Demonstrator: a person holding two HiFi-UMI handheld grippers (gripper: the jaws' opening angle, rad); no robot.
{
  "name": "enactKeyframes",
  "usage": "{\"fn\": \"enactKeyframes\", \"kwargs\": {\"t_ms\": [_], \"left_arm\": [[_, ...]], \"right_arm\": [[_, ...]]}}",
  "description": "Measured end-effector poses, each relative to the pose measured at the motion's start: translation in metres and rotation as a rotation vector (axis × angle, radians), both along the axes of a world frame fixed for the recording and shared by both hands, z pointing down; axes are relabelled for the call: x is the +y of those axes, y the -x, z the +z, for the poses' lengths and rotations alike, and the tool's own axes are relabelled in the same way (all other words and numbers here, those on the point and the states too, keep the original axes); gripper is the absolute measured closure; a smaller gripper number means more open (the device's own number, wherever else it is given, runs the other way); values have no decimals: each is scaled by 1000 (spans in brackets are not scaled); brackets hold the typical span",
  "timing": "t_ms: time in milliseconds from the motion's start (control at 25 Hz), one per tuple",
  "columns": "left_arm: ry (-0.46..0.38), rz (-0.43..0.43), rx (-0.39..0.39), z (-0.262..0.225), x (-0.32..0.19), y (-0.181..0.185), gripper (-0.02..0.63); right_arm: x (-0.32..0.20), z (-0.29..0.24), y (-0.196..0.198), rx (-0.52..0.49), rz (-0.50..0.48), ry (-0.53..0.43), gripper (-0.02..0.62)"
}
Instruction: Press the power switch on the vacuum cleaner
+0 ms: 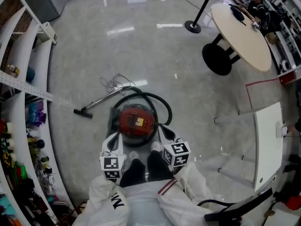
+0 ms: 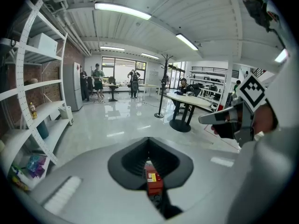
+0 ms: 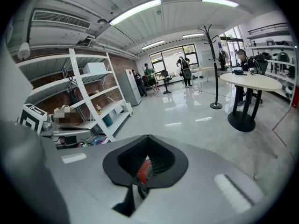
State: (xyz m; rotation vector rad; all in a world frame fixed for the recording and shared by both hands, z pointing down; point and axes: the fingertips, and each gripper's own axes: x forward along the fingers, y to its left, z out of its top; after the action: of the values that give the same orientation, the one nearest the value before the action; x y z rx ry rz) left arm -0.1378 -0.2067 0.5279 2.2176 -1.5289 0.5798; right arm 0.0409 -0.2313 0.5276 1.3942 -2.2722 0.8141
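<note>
A red canister vacuum cleaner (image 1: 136, 121) stands on the grey floor right in front of me, its black hose (image 1: 160, 102) looped round it. Its wand and floor nozzle (image 1: 85, 111) lie to the left. I cannot pick out its power switch. My left gripper (image 1: 113, 144) and right gripper (image 1: 165, 135) hover just above the canister's near side, one on each flank, both shut and holding nothing. In the left gripper view the red body (image 2: 152, 181) shows through the hollow between the closed jaws of the left gripper (image 2: 149, 139). The right gripper view shows the same below the right gripper (image 3: 148, 137).
White shelving (image 1: 21, 107) with small items runs along the left. A loose cord (image 1: 115, 83) lies beyond the vacuum. A round table (image 1: 240, 34) and a pole stand's base (image 1: 192, 26) are at the back right. A white table (image 1: 268, 140) stands at the right. People stand far back.
</note>
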Motion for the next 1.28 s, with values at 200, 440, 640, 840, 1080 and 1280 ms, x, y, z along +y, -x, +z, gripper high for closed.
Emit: {"fn": "enactKeyframes", "kwargs": {"t_ms": [200,440,640,840,1080,1280], "left_arm": [[16,19,-3,15,-3,-9,606],[41,30,-3,35,-7,-15,606],[57,24,-10,59,-9,-16,606],[91,3,-6,85,-9,-17,606],[119,-13,0,114,-10,-19,606],[132,-29,-4,139,-13,-18,606]], "right_arm": [[-1,20,-1,3,-7,33,595],[-4,44,4,-4,-13,68,595],[-2,65,6,-4,-12,85,595],[2,89,6,2,-21,121,595],[4,124,7,14,-39,159,595],[4,155,10,37,-61,186,595]]}}
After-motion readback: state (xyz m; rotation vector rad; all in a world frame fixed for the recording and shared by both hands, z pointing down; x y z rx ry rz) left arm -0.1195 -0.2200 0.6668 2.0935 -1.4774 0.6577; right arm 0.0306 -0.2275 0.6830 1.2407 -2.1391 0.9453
